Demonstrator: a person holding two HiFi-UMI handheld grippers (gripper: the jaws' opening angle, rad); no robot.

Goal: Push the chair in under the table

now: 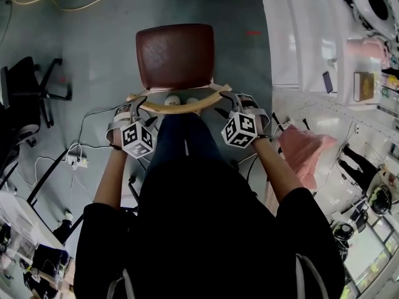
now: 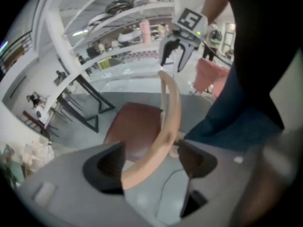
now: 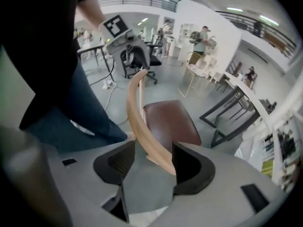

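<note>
The white bench [image 1: 293, 36] fills the head view from 1 to 3 o'clock. The single chair [image 1: 174, 58], with a brown padded seat and pale wooden frame, stands out on the grey floor [image 1: 100, 48] at 12 o'clock from the person, beside the bench and not under it. Its one curved back rail [image 1: 177, 106] runs lengthwise from 9 to 3 o'clock. Two grippers straddle it, equally near: the left gripper [image 1: 138, 104] at the 9 o'clock end and the right gripper [image 1: 229, 98] at the 3 o'clock end. Both pairs of fingers [image 2: 110, 167] are released, with the rail between them and unclamped.
</note>
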